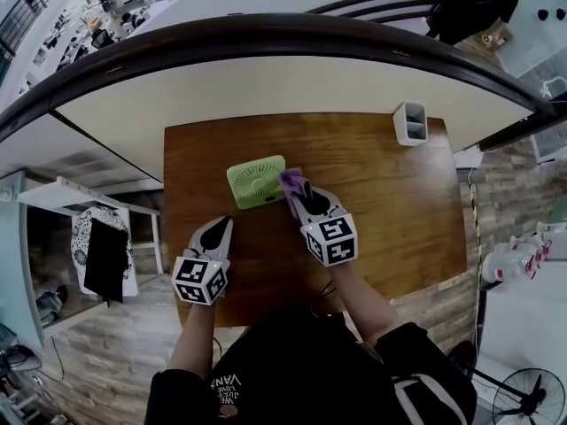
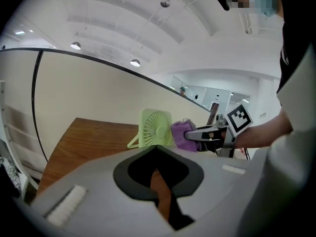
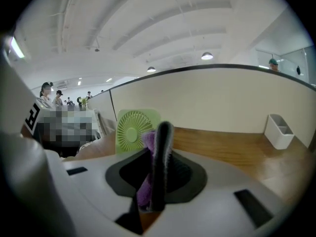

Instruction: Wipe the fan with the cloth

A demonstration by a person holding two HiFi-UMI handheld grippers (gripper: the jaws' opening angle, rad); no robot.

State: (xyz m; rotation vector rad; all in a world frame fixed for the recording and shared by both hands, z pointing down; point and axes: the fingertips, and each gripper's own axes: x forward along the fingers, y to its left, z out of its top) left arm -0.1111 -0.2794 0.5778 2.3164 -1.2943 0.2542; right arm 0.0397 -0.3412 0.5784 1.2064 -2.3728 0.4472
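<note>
On the wooden tabletop [image 1: 390, 220], the green fan [image 1: 256, 181] stands upright left of centre, back from the near edge. Your right gripper [image 1: 299, 191], clamped on the purple cloth [image 1: 291, 181], holds it at the fan's right side. Your left gripper [image 1: 221, 228] hangs closed and empty nearer the front edge. The wipe looks barely begun: next, draw the cloth lightly across the grille without tipping the fan.

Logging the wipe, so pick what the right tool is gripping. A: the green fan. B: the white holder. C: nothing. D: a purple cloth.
D: the right tool is shut on the purple cloth, which sticks out of it beside the green fan.
</note>
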